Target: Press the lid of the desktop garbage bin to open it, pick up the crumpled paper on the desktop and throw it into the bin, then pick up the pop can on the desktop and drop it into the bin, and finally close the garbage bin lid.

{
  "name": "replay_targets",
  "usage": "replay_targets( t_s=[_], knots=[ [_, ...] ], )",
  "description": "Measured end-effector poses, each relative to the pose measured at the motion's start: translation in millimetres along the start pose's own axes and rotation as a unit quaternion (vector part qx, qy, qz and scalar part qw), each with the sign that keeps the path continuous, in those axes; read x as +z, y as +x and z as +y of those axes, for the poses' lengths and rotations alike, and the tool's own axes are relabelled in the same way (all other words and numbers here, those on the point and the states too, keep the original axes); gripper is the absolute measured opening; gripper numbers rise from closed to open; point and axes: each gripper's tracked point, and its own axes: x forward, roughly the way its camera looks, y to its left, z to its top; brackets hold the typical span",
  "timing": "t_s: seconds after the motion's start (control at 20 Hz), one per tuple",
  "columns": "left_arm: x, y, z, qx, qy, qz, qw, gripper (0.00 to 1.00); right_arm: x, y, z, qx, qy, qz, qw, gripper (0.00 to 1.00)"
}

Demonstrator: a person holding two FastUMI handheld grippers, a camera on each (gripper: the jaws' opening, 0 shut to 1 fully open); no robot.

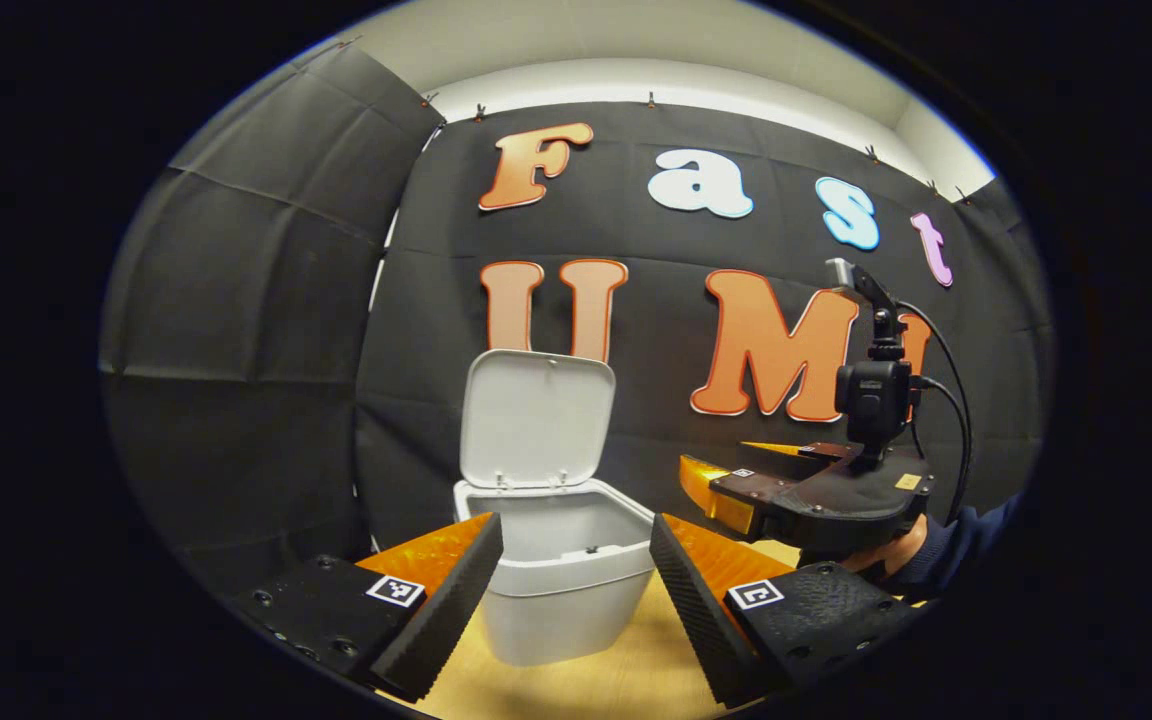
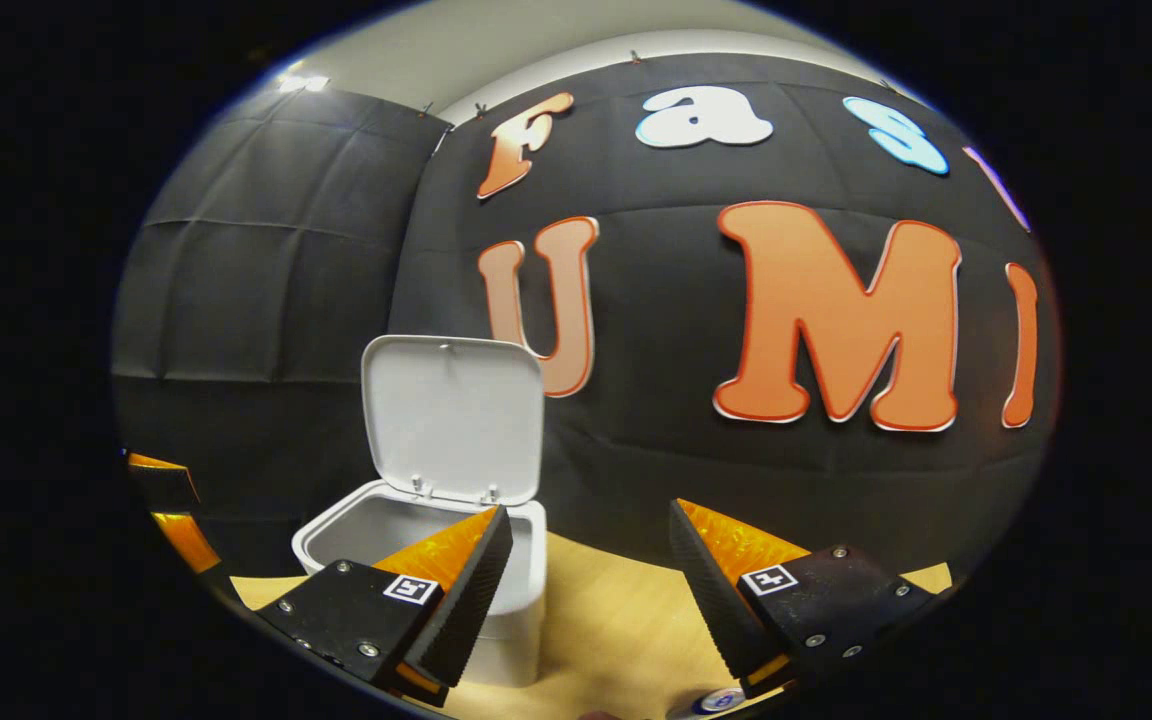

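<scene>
The white desktop bin (image 1: pixel 561 590) stands on the wooden table with its lid (image 1: pixel 536 415) swung up and upright. My left gripper (image 1: pixel 576 525) is open just in front of it, and the bin's body shows between its fingers. A pale shape lies inside the bin; I cannot tell what it is. A hand holds the right gripper (image 1: pixel 726 490) to the right of the bin, level with the rim. In the right gripper view the bin (image 2: pixel 526 600) and raised lid (image 2: pixel 451 415) sit to the left, and my right gripper (image 2: pixel 588 510) is open and holds nothing.
The light wooden tabletop (image 1: pixel 626 660) runs under the bin and to its right (image 2: pixel 606 620). A small round blue and white thing (image 2: pixel 721 700) peeks out at the bottom edge under the right finger. A dark sleeve (image 1: pixel 966 545) reaches in from the right.
</scene>
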Motion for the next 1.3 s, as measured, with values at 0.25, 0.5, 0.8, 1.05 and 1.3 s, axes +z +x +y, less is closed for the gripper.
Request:
replay_targets(
  t_s=[0.25,0.5,0.8,1.05,1.3],
  knots=[
    [-7,18,-51,-0.044,-0.007,0.001,0.999,0.94,-2,-35,-58,-0.049,-0.003,-0.001,0.999,0.94],
    [-18,30,-102,-0.085,0.004,0.006,0.996,0.94,-6,-72,-115,-0.100,-0.001,0.001,0.995,0.94],
    [-40,43,-161,-0.121,0.030,0.013,0.992,0.94,-21,-119,-175,-0.159,-0.003,0.013,0.987,0.94],
    [-83,58,-209,-0.157,0.053,0.029,0.986,0.94,-40,-152,-207,-0.194,-0.001,0.030,0.980,0.94],
    [-137,67,-244,-0.177,0.074,0.048,0.980,0.94,-53,-178,-223,-0.217,-0.005,0.051,0.975,0.94]
  ],
)
